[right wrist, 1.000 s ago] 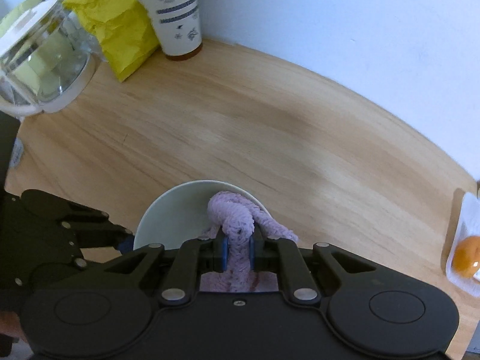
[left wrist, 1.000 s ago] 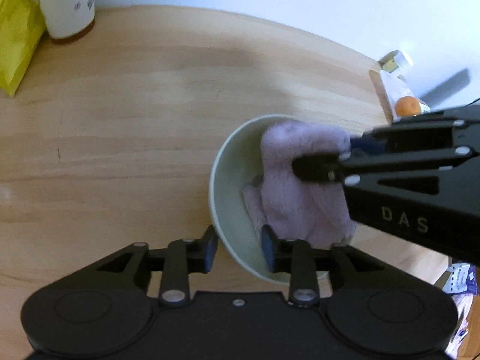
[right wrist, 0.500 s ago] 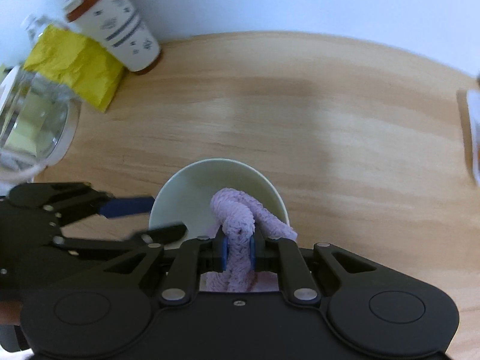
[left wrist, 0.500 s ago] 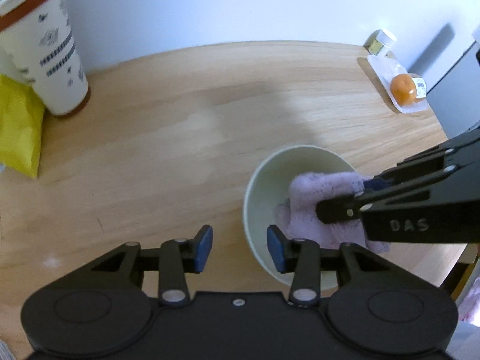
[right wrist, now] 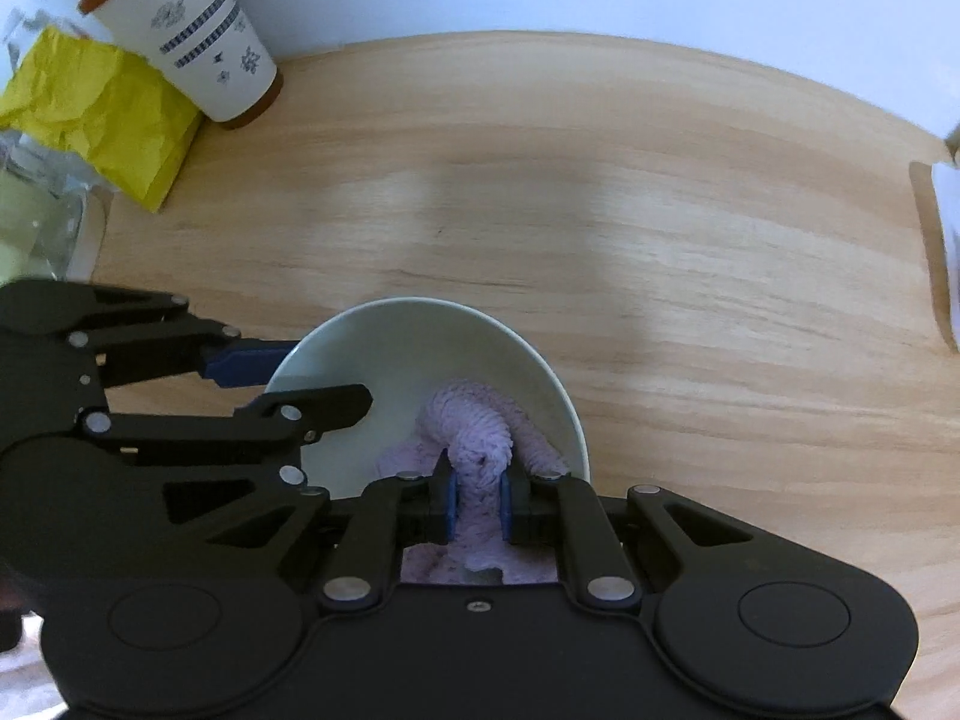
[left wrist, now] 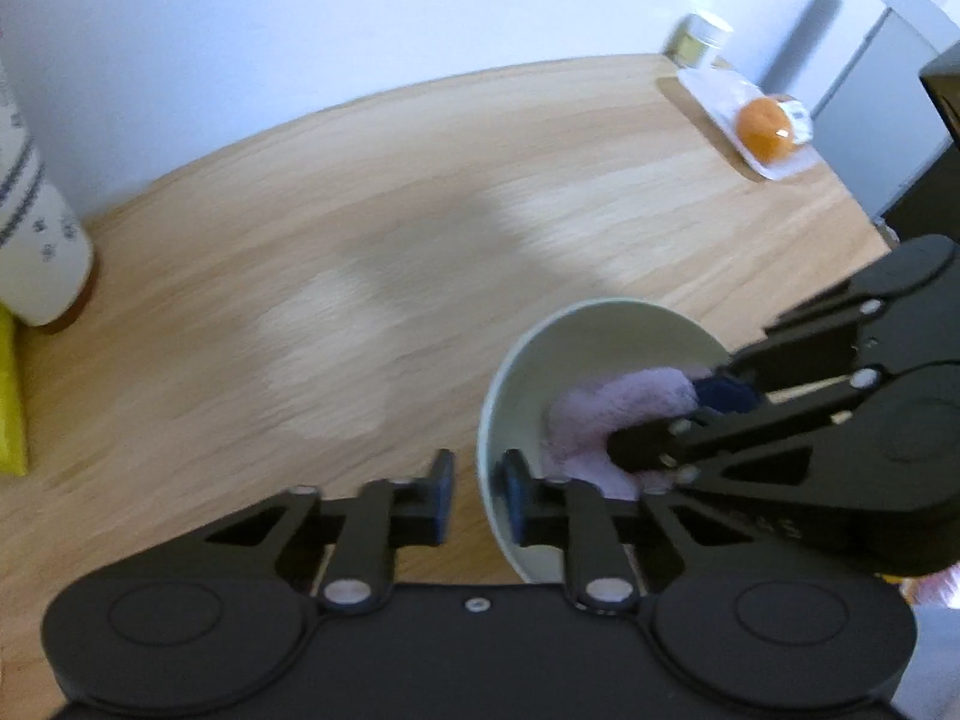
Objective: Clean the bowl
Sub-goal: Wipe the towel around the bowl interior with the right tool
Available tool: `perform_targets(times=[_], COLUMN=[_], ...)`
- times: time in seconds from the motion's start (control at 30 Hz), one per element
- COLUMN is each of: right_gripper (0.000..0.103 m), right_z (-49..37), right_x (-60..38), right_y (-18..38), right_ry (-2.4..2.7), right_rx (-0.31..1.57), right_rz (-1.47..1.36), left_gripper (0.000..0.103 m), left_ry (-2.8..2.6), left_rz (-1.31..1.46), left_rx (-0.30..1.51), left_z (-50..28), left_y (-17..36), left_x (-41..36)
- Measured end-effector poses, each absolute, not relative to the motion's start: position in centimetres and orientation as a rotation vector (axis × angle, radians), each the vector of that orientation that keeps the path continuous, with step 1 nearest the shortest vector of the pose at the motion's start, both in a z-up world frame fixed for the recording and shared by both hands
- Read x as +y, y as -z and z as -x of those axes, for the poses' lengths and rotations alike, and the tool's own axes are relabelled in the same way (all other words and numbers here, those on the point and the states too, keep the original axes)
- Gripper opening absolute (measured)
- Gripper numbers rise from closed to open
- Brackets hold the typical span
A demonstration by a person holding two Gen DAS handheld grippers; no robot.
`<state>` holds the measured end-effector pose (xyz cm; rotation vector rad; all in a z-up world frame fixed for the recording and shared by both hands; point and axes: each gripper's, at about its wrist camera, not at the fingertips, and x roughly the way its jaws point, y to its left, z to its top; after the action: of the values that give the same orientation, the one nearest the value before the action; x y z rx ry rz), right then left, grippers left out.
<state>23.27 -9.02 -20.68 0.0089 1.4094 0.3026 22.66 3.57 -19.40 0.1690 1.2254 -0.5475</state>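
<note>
A pale green bowl (left wrist: 606,336) (right wrist: 420,348) stands on the wooden table. My left gripper (left wrist: 474,492) is shut on the bowl's near rim, one finger inside and one outside; it also shows in the right wrist view (right wrist: 288,378). My right gripper (right wrist: 477,507) is shut on a lilac fluffy cloth (right wrist: 474,426) and presses it into the right side of the bowl. In the left wrist view the right gripper (left wrist: 666,420) reaches in from the right over the cloth (left wrist: 606,414).
A patterned paper cup (right wrist: 192,30) and a yellow crumpled bag (right wrist: 102,114) stand at the back left by a clear container (right wrist: 30,204). A wrapped orange on a white tray (left wrist: 765,129) and a small jar (left wrist: 702,39) are at the far right. The wall is behind.
The left gripper has closed onto the bowl's rim. The cloth has swept round inside the bowl toward its right side, and both views have swung.
</note>
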Motion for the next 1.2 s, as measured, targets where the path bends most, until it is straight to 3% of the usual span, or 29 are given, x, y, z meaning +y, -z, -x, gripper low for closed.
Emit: perform_targets(times=[0.67,1.2], right_gripper=[0.014,0.015], right_z=[-24.5,-24.5], right_x=[-7.6,-8.6], right_y=[17.3,18.4], right_ry=[-0.355,-0.425], right_rx=[1.212,1.215], right_rz=[0.138,0.249], left_gripper=[0.02,0.021], left_ry=[0.31,0.436], left_rz=[0.151,0.018], left_rx=[1.347,1.273], left_z=[-20.8,-20.9], left_y=[19.5,19.2], left_x=[3.6,3.5])
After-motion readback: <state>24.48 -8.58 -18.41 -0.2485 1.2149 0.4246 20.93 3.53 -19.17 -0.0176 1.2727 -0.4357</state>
